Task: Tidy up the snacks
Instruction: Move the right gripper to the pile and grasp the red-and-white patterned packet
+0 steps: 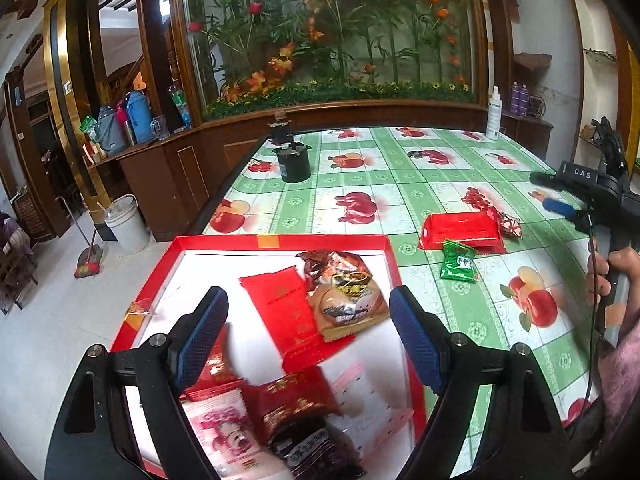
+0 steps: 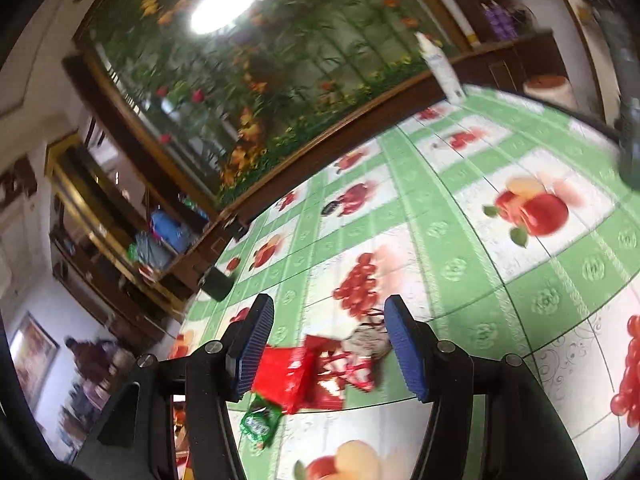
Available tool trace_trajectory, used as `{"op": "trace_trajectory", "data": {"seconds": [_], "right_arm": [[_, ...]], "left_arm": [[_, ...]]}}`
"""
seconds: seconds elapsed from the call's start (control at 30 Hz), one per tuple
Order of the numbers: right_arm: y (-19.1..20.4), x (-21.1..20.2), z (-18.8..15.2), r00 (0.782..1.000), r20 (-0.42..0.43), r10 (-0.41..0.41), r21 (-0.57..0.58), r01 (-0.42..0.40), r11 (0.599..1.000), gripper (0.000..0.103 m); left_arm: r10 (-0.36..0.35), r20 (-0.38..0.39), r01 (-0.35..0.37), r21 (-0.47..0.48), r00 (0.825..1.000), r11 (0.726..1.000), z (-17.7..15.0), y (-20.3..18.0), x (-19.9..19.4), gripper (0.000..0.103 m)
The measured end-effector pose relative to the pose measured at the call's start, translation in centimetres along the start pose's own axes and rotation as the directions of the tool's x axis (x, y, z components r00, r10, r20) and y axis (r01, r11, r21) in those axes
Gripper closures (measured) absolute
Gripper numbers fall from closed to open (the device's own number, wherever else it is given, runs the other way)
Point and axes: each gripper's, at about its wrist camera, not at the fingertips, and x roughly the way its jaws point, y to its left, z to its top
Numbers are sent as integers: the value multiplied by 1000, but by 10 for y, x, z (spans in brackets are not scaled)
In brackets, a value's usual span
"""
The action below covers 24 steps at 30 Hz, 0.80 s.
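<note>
My left gripper [image 1: 308, 334] is open and empty above a red-rimmed tray [image 1: 280, 241] with a white floor. In the tray lie a red packet [image 1: 294, 320], a brown biscuit packet [image 1: 344, 292], a pink packet [image 1: 224, 436] and dark red packets [image 1: 296, 404]. On the tablecloth to the right lie a red snack pack [image 1: 460, 232], a green candy [image 1: 458, 266] and a small red-white candy [image 1: 510, 226]. My right gripper [image 2: 328, 354] is open and empty, tilted, just above the red pack [image 2: 286, 376], the green candy [image 2: 260, 424] and the red-white candy [image 2: 366, 344].
A green fruit-print tablecloth [image 1: 400, 184] covers the table. A black jar [image 1: 295, 162] stands at the far left of the table, a white spray bottle [image 1: 494, 114] at the far right. The table's left edge drops to the floor with a white bucket [image 1: 126, 224].
</note>
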Motion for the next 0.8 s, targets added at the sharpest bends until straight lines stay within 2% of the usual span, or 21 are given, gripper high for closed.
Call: {"op": "trace_trajectory", "data": {"seconds": [0.1,0.23,0.33,0.5,0.6,0.67,0.8], "right_arm": [[-4,7,3,999,-35,26,29,-25,999,43],[4,12,2,998,-59,17,-35,-19,999,43],[6,22,3,993,-113,37,-57,-43,997,43],[2,37,7,987,-163,-14,-104,-3,995,43],[-10,42,13,983,-179,-30,-65,18,998,43],[-18,46,12,977,-215,-3,-9,1,1000,43],[-16,53,7,961,-278,-13,-9,11,1000,54]], "left_arm": [[-1,-15,1,19,1000,1000,5,-13,8,20],[-34,-38,36,51,999,998,12,-36,16,20],[-35,-42,39,91,998,995,13,-53,19,20],[-42,-73,53,157,996,986,7,-78,23,20],[-51,-85,66,185,995,981,7,-88,26,20],[-61,-93,78,194,994,978,10,-94,30,20],[-79,-117,103,218,990,970,17,-106,41,20]]}}
